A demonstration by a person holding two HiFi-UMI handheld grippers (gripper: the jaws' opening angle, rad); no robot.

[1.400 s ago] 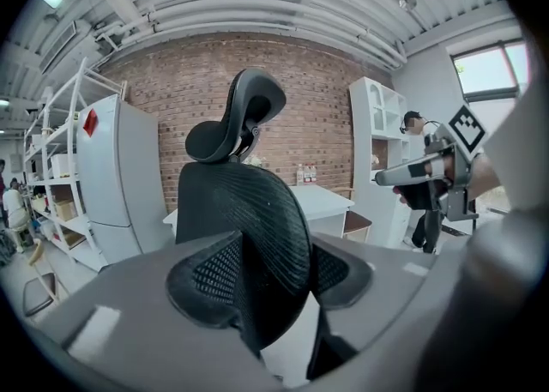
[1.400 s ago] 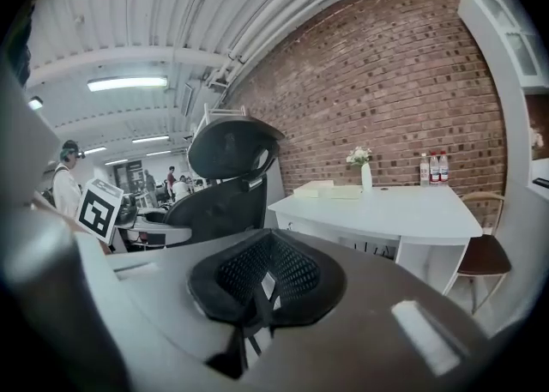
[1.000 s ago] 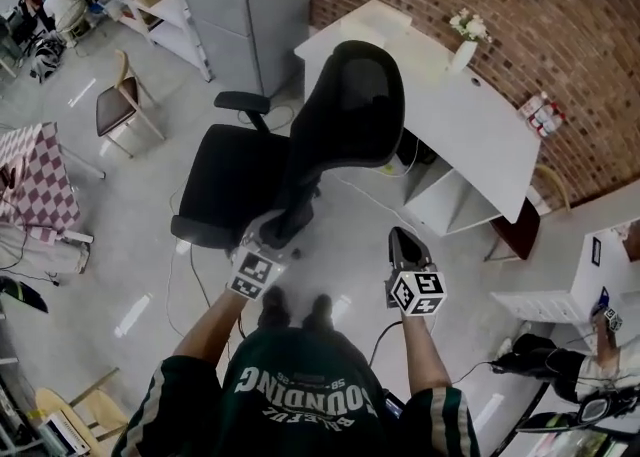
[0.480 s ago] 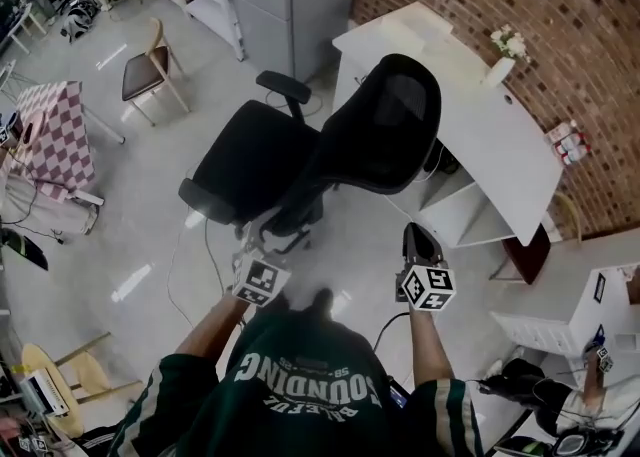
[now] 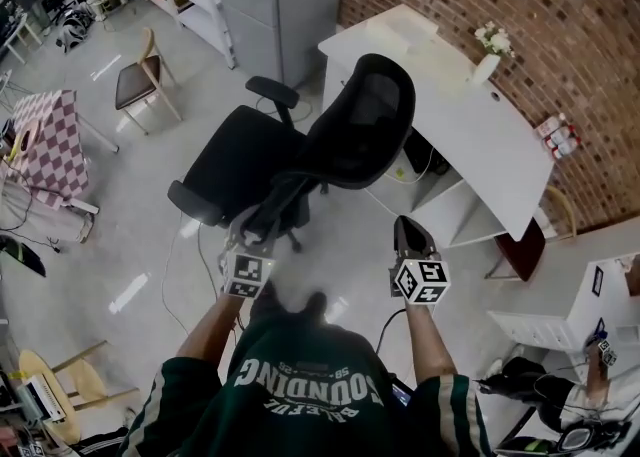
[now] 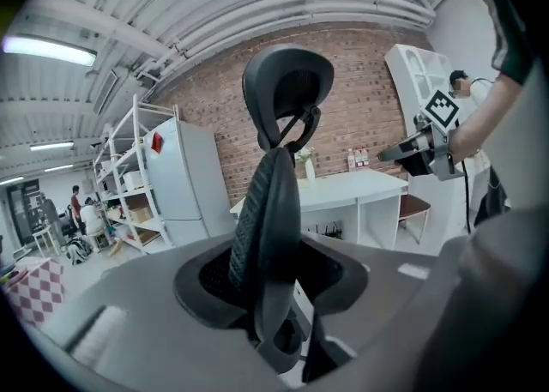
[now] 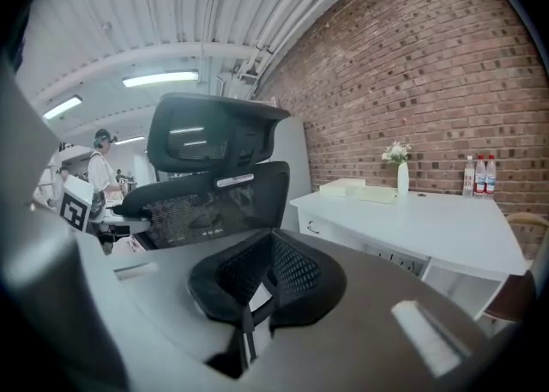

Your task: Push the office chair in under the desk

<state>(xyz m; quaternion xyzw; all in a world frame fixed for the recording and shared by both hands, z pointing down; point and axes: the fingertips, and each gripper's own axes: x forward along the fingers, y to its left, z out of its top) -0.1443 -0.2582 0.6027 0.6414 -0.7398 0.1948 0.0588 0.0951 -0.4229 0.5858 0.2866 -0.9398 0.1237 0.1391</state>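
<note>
1. The office chair [image 5: 330, 135] is seen at the centre of the head view, on the grey floor [image 5: 130, 235] just left of the white desk [image 5: 480, 135]. It is not yet tucked under the desk, and its seat is turned toward the left of the frame.
2. The left gripper [image 5: 250, 243] is held at the chair's lower back. Its jaws have just been closing and are clamped on the edge of the backrest [image 6: 266, 219], which stands between them.
3. The right gripper [image 5: 408, 230] is held at lower centre-right, apart from the chair, with its jaws pressed together on nothing.
4. "FOUNDING" is read upside down on the person's green shirt [image 5: 310, 395] at the bottom edge.
5. A white vase [image 5: 486, 67] of flowers and some bottles [image 5: 553, 135] are set on the desk by the brick wall [image 5: 520, 5]. The bottle labels are too small to be read.
</note>
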